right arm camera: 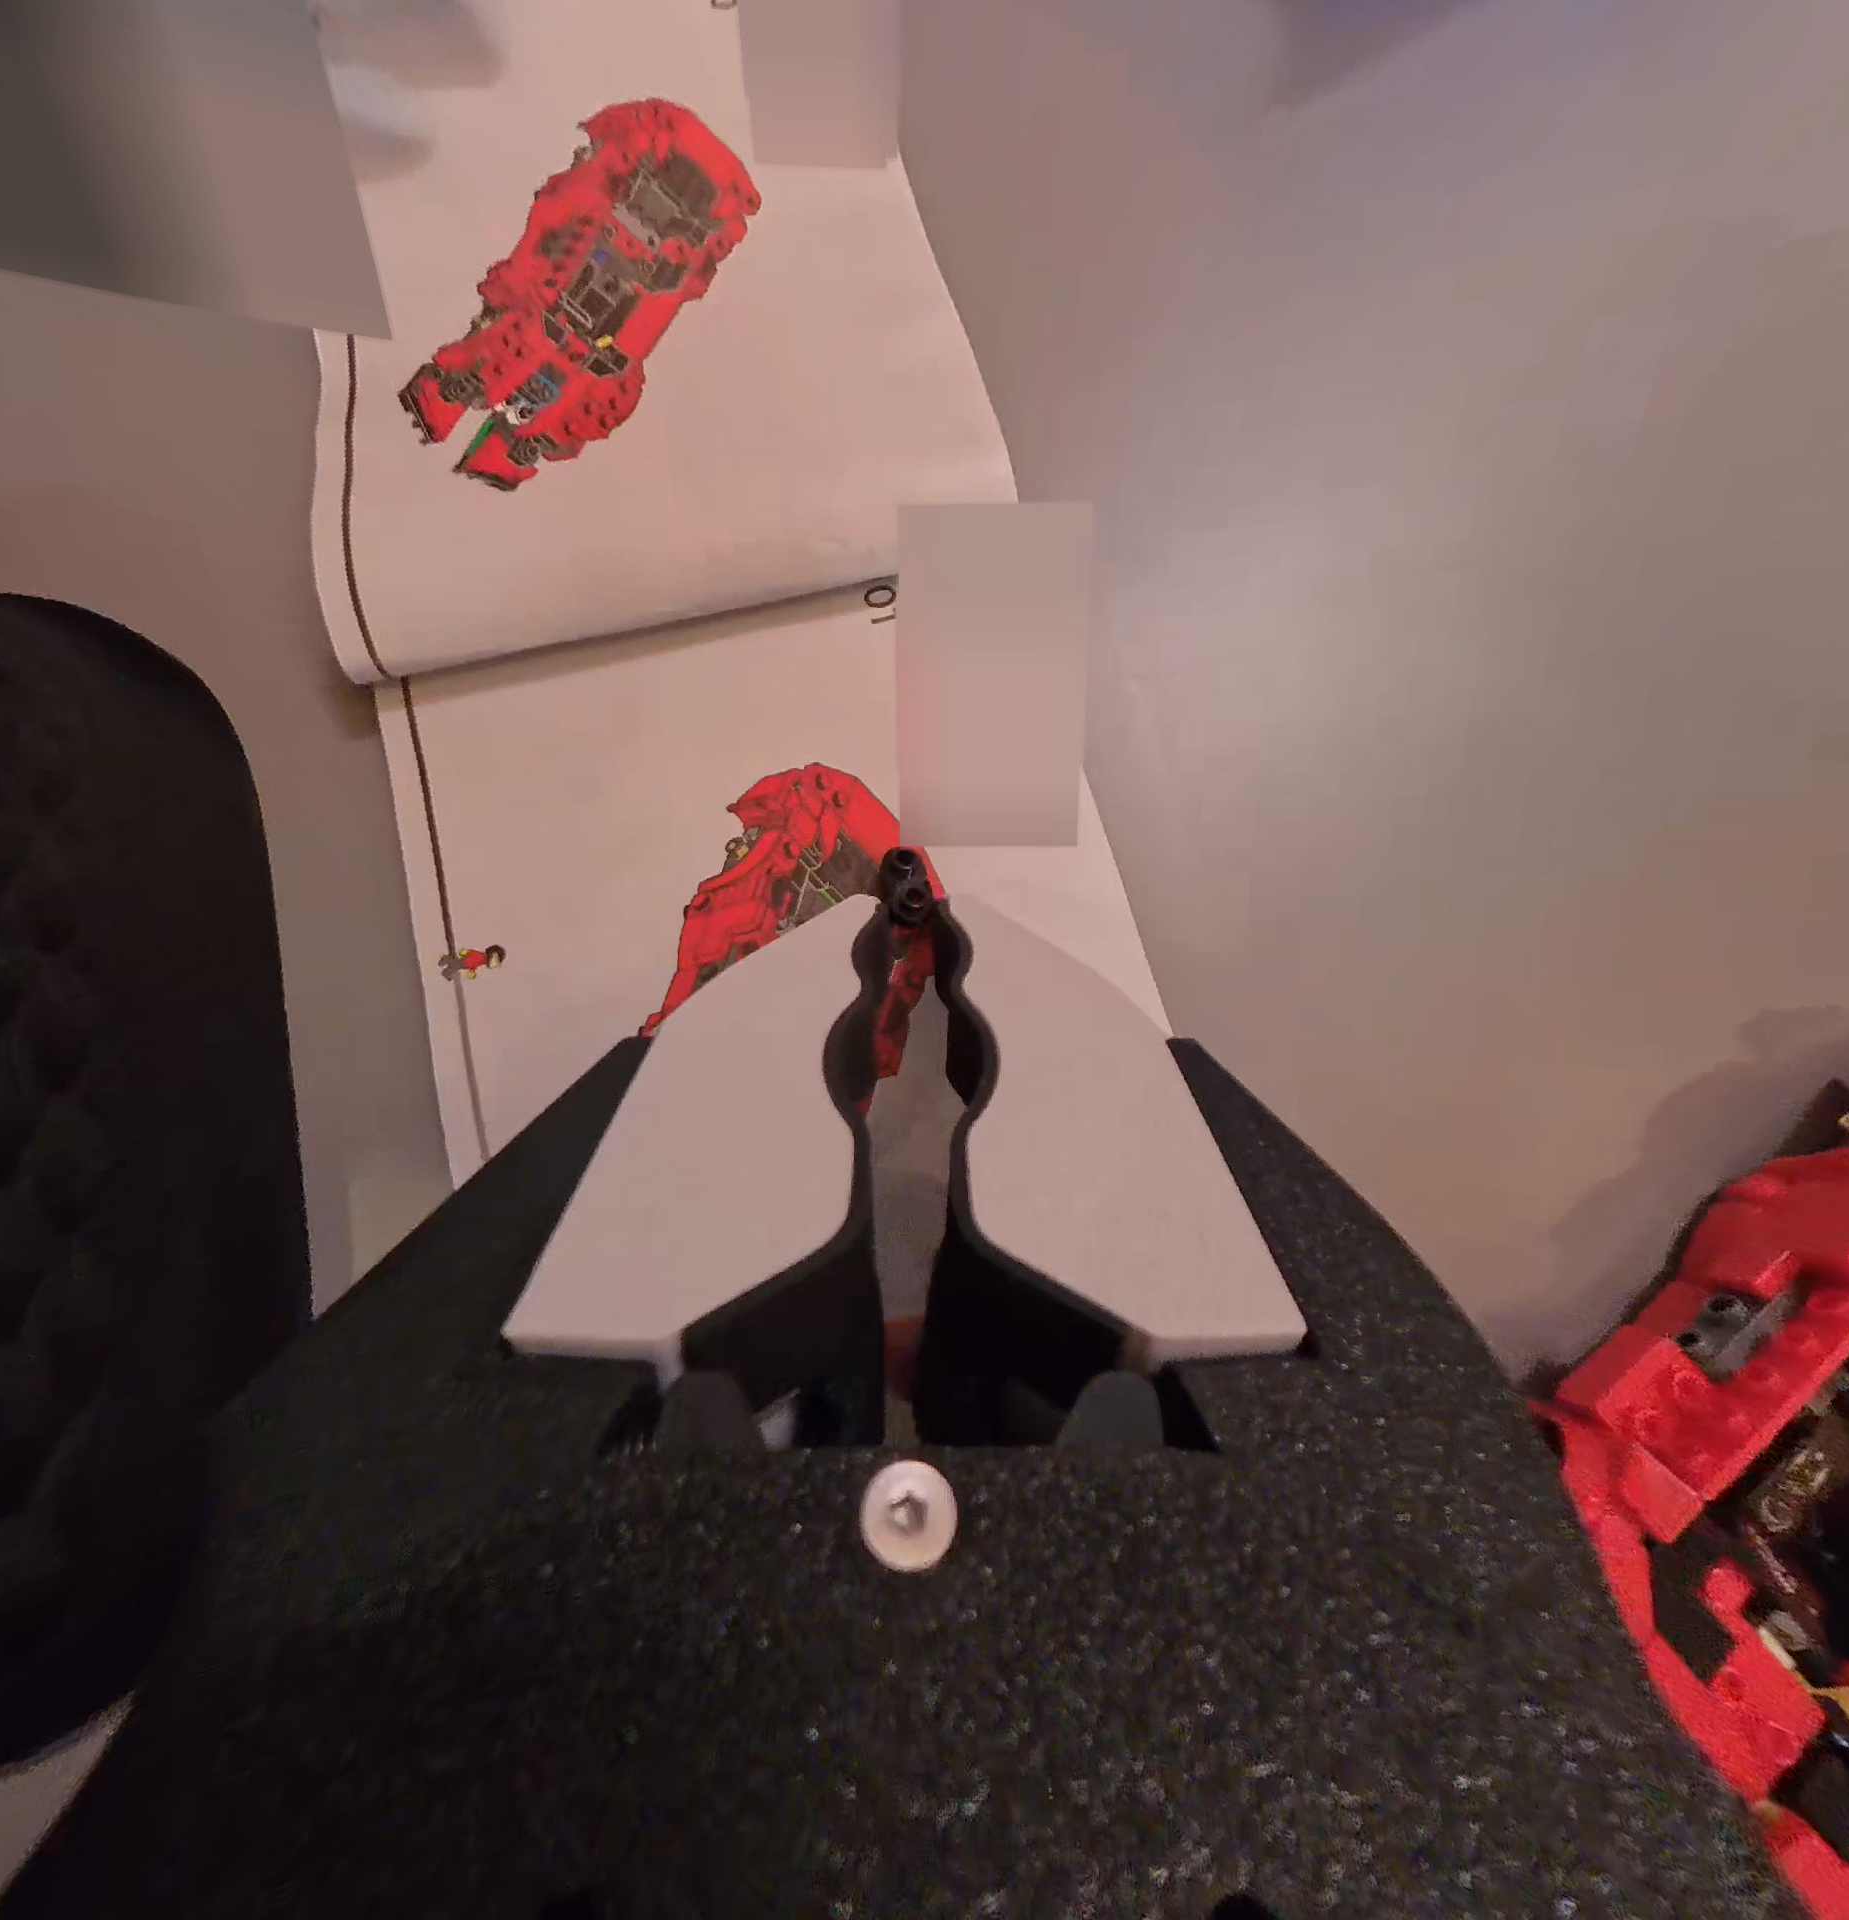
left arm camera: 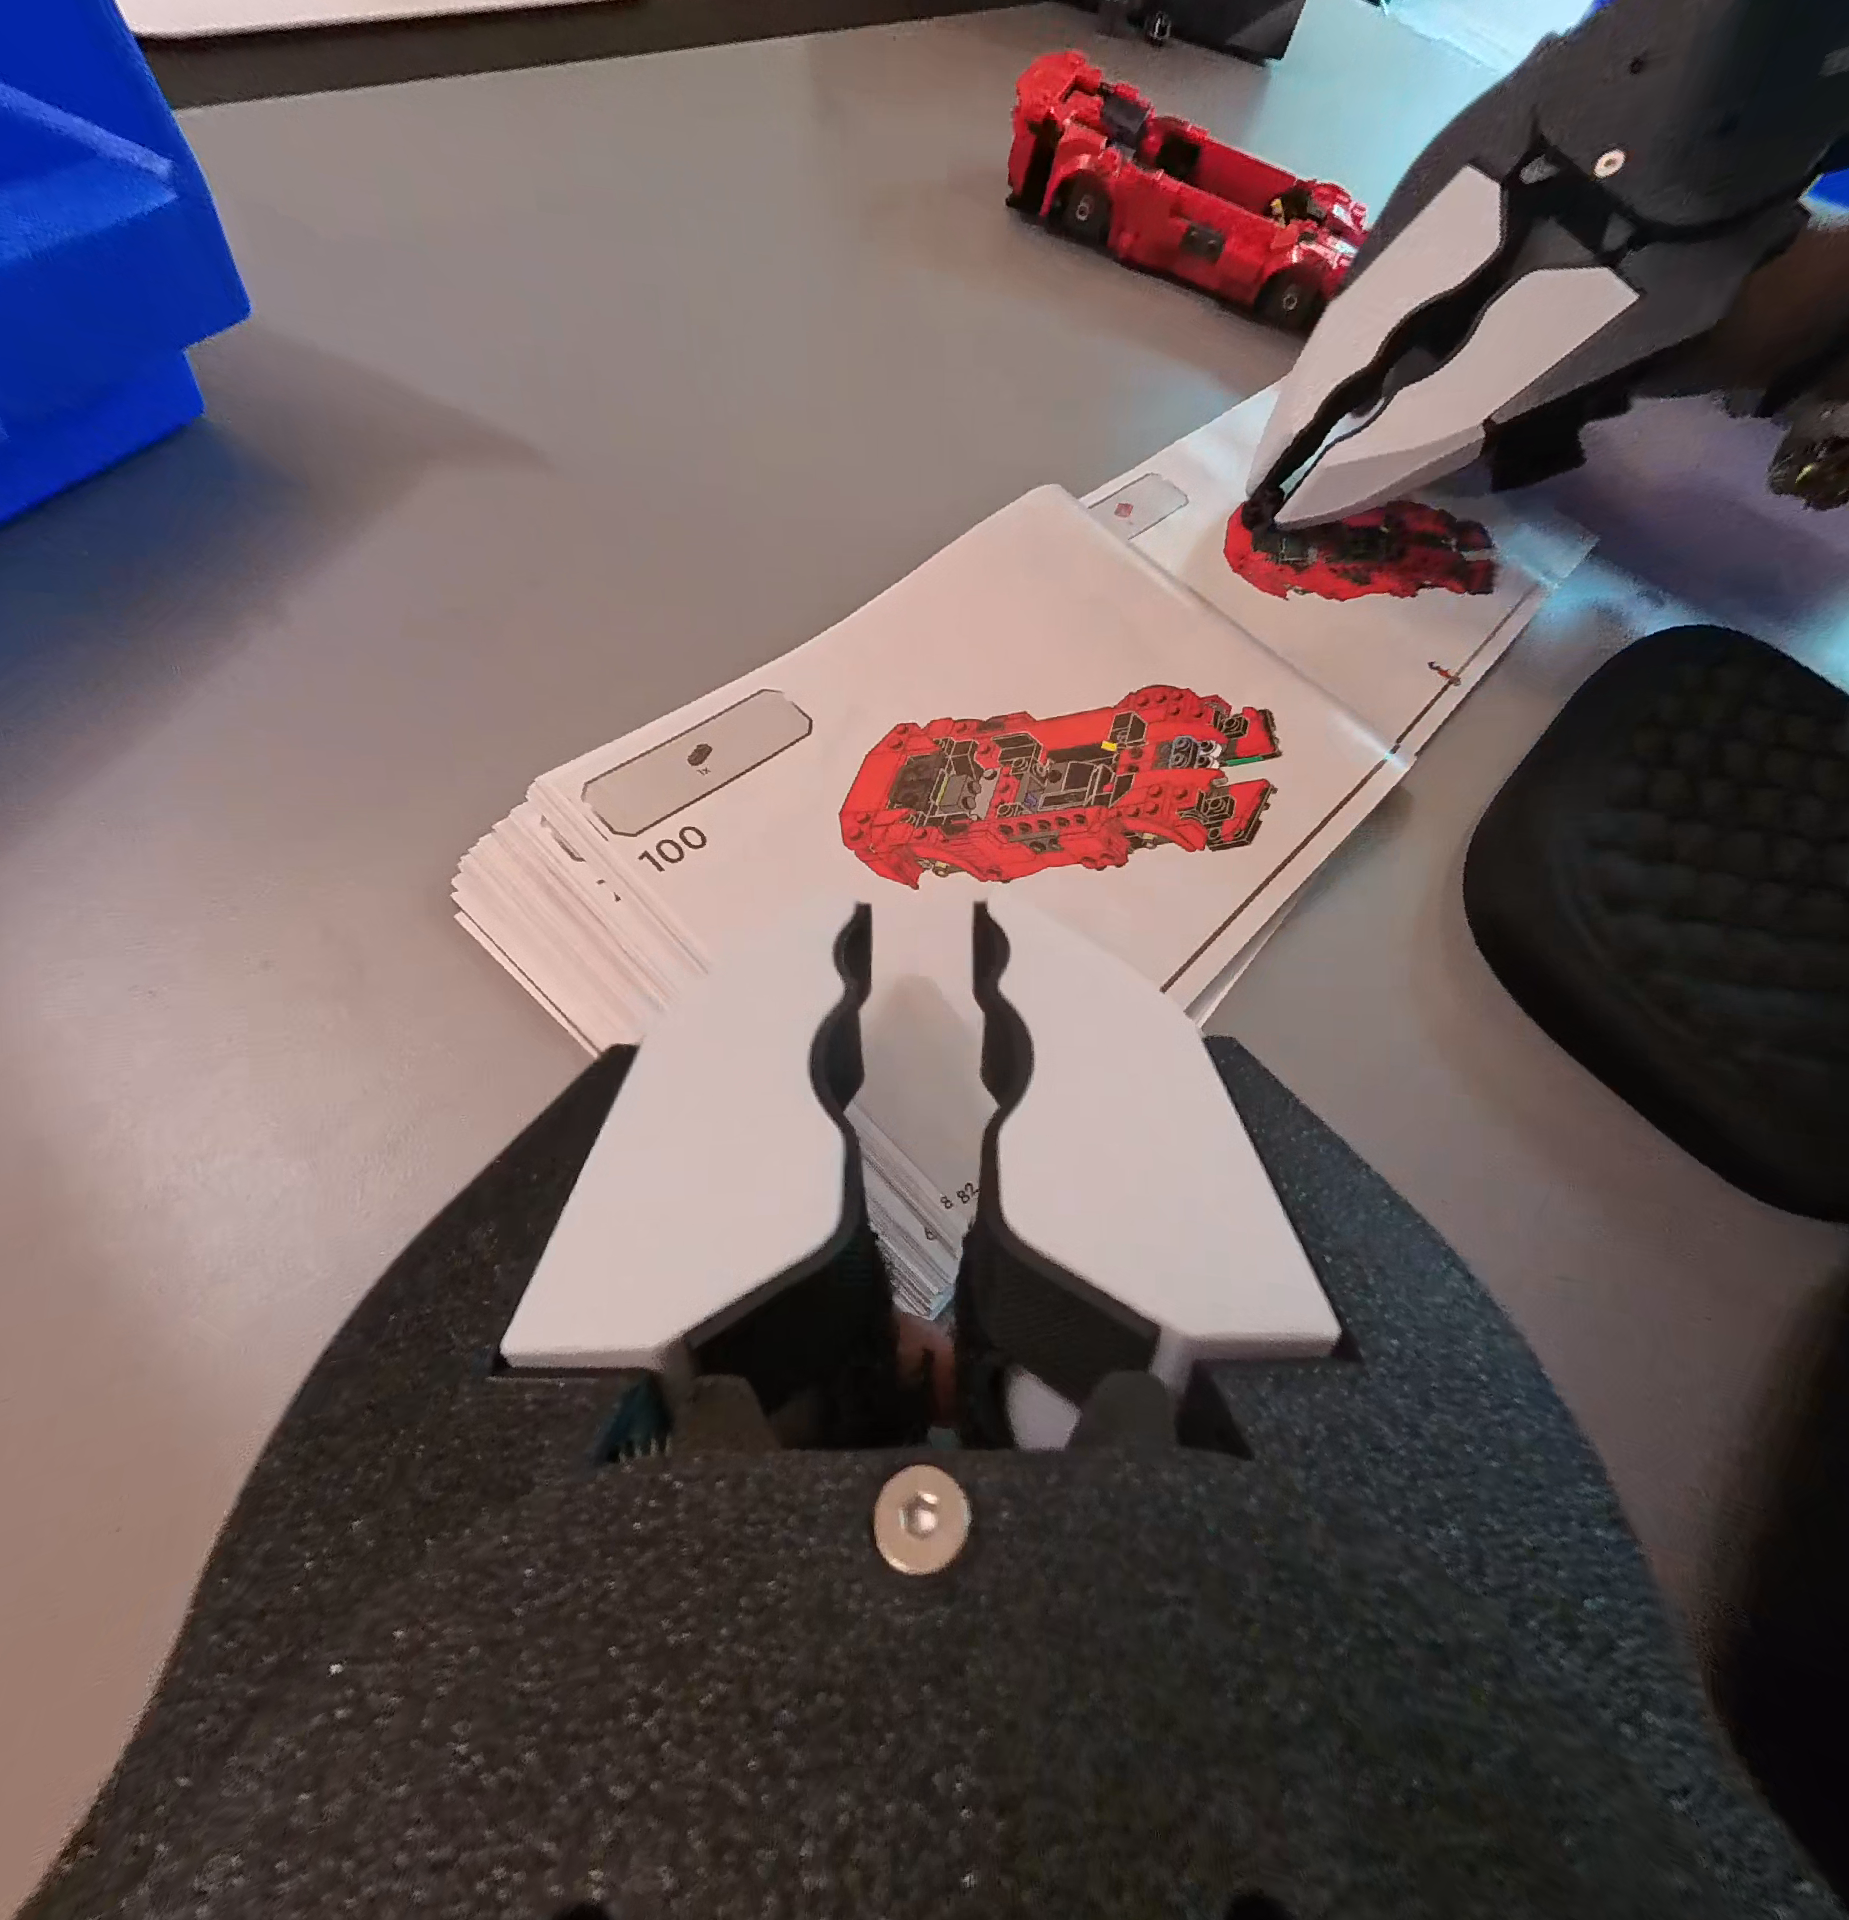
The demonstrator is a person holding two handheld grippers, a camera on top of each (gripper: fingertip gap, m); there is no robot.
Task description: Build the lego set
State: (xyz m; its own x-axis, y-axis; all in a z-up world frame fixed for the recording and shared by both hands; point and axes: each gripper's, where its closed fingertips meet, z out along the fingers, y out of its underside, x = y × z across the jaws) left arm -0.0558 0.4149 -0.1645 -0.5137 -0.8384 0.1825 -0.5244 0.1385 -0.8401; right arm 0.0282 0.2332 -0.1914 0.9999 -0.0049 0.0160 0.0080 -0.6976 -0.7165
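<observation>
The open instruction booklet (left arm camera: 1003,644) lies on the grey table, and my left gripper (left arm camera: 920,914) hovers open and empty over its near page. The partly built red lego car (left arm camera: 1180,197) stands beyond the booklet; it also shows at the lower right of the right wrist view (right arm camera: 1730,1455). My right gripper (right arm camera: 909,912) is shut on a small black two-stud lego piece (right arm camera: 907,883), its tips down at the booklet's far page (right arm camera: 587,831). The left wrist view shows that gripper (left arm camera: 1275,509) at the upper right with the black piece (left arm camera: 1263,511) in its tips.
A blue bin (left arm camera: 68,260) stands at the far left of the table. A black mesh chair (left arm camera: 1678,935) is beside the table edge to the right of the booklet, and it also shows in the right wrist view (right arm camera: 99,1143). Bare grey table (left arm camera: 587,364) lies between bin and car. My hands' fingertips stand some 20 centimeters from each other.
</observation>
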